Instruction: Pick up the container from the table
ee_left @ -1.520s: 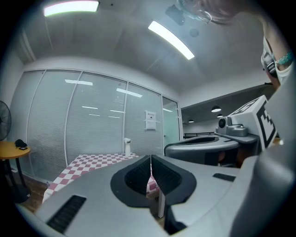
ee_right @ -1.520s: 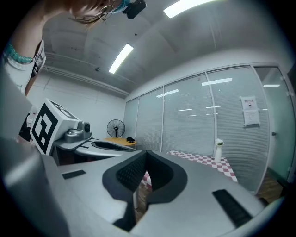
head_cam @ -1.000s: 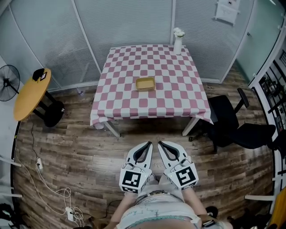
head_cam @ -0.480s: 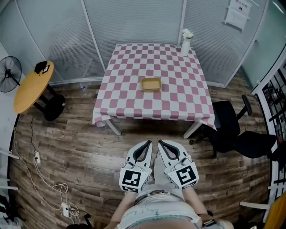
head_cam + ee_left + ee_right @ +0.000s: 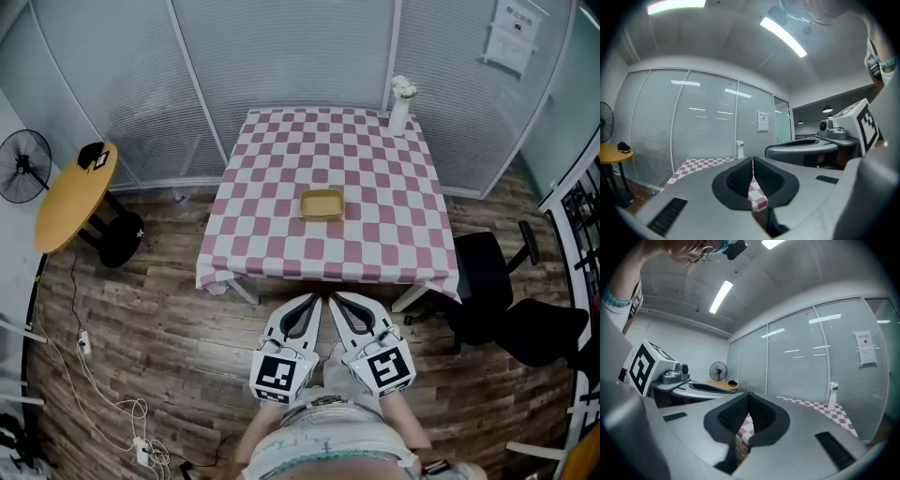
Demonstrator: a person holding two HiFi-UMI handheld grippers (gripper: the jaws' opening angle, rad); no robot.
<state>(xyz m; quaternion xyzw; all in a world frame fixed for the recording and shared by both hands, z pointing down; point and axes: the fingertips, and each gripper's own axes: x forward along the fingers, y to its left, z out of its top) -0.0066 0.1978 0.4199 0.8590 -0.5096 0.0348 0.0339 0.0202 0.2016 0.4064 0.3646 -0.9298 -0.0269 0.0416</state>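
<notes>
We log left claw [image 5: 312,301] and right claw [image 5: 336,299] closed, empty, side by side, well apart from the tan container [image 5: 322,203] on the tabletop [image 5: 375,239].

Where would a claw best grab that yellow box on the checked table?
Probably its near long wall, from above on the person's side: the container looks shallow, open-topped and lies flat on the table, so one jaw can drop inside, one outside. The left claw and right claw, now shut, must open first.
</notes>
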